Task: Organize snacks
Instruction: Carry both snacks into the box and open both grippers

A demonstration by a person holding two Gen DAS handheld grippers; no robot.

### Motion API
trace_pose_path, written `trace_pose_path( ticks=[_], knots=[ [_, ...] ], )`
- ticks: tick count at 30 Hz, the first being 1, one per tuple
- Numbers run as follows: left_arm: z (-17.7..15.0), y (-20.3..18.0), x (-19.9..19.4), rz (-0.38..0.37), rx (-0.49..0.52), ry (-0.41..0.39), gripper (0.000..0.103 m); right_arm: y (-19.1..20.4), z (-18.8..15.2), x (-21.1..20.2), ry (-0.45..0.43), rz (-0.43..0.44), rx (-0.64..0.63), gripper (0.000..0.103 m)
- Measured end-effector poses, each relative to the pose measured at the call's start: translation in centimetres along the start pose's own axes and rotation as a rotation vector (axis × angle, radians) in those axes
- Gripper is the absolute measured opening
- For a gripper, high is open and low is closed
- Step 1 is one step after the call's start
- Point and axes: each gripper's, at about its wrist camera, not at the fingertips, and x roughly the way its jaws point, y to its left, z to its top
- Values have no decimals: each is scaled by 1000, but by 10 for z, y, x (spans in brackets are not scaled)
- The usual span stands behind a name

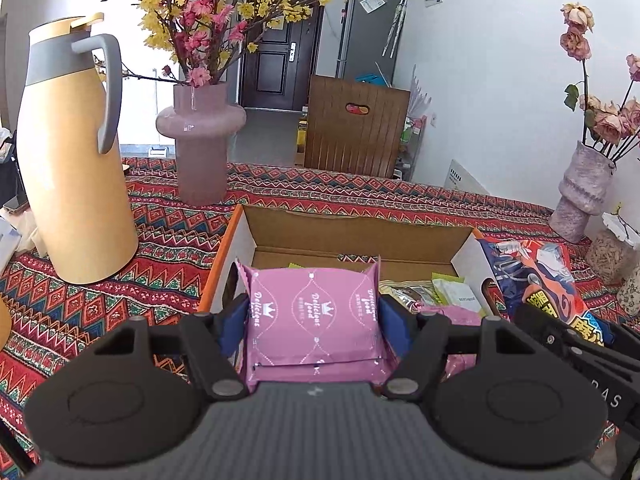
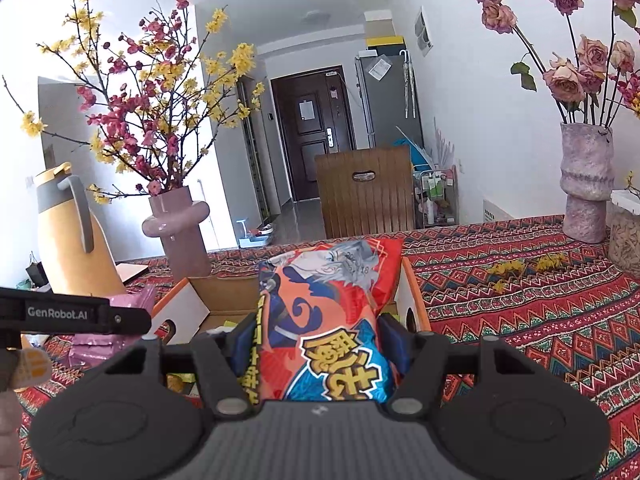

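Two grippers are seen, each with jaws closed on one snack. A pink pack (image 1: 314, 320), printed with white crowns and script, is held by the left gripper (image 1: 314, 322) above the open box (image 1: 352, 232) on the desk (image 1: 168, 240). A glossy orange-and-blue bag (image 2: 326, 320) is held by the right gripper (image 2: 320, 344) over the box. Loose packets (image 1: 440, 294) inside are shown only by the left view; fallen yellow petals (image 2: 516, 268) only by the right. Two vases (image 2: 180, 232) (image 2: 586, 184) and one jug (image 2: 72, 236) are counted.

The pink snack packet (image 1: 314, 316) is smooth matt foil-like plastic, the orange-blue snack bag (image 2: 332, 320) glossy plastic film. The box (image 1: 352, 236) is plain brown corrugated cardboard, the worktop's patterned cloth (image 1: 168, 240) woven, and the pink vase (image 1: 200, 136) glossy and smooth
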Motion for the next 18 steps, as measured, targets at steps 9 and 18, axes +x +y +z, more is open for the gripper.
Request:
trace_pose_path(
  ticks=[9,18],
  knots=[
    [6,9,34,22,-32,17,70,0,8,37,23,-10,6,62],
    [0,25,61,33,-80,-17,70,-7,0,59,24,-14,28,62]
  ],
)
